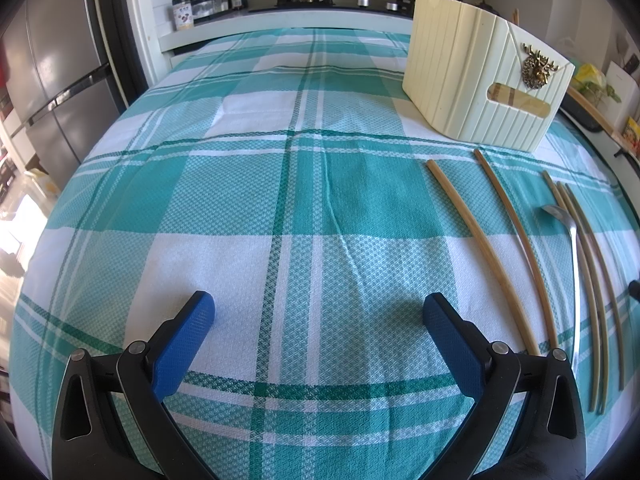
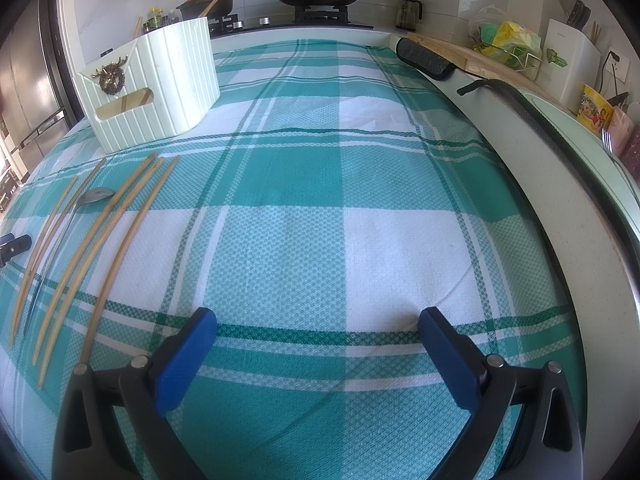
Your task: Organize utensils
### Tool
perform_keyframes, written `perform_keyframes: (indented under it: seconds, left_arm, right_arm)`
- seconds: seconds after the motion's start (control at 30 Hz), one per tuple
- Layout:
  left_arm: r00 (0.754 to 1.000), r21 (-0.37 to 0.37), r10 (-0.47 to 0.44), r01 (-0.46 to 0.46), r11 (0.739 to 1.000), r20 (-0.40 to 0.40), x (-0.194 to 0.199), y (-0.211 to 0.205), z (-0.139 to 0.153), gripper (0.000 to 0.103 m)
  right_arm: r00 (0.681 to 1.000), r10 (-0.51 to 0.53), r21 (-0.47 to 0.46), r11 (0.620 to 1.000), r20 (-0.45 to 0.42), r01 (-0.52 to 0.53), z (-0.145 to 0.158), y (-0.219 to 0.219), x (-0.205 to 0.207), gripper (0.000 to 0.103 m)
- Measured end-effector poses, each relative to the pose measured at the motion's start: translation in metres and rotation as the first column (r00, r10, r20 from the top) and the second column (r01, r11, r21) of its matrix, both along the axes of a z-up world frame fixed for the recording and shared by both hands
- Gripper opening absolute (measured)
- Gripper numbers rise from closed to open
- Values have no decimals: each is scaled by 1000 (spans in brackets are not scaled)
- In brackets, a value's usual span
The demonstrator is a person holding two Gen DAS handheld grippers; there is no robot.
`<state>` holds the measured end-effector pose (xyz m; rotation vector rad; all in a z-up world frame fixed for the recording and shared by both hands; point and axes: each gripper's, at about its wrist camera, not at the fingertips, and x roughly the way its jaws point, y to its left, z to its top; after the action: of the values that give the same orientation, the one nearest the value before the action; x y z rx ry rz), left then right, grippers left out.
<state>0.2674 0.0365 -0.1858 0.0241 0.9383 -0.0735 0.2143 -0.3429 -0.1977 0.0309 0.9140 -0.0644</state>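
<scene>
The left gripper (image 1: 318, 312) stands with its blue padded jaws spread wide, holding nothing, above the teal and white checked tablecloth (image 1: 248, 184). The right gripper (image 2: 318, 314) is likewise spread wide and empty over the same cloth. Between the two grippers, five long bamboo chopsticks (image 1: 514, 240) and a slim metal spoon (image 1: 574, 264) lie side by side on the cloth. Beyond their far ends stands a cream ribbed plastic basket (image 1: 480, 76) bearing a brass deer-head ornament (image 1: 536, 66), with wooden utensil handles rising from it.
</scene>
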Motion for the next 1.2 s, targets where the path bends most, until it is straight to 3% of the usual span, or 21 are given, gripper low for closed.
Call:
perform_keyframes:
  seconds: [0.97,1.1,1.2]
  left_arm:
    - [1000,-9,1,-1,1000,-2,1,1,-1,102]
    - [999,-86,-18,20,996,30,-19,7,13,101]
    - [996,-190,-44,58,980,76,-40,3,36,102]
  right_arm:
    - [1000,-27,-3,1000,-3,27,0,1,-1,103]
    - [998,-59,2,998,25,59,8,0,-9,102]
    - [994,-49,57,997,94,44,30,14,-30,102]
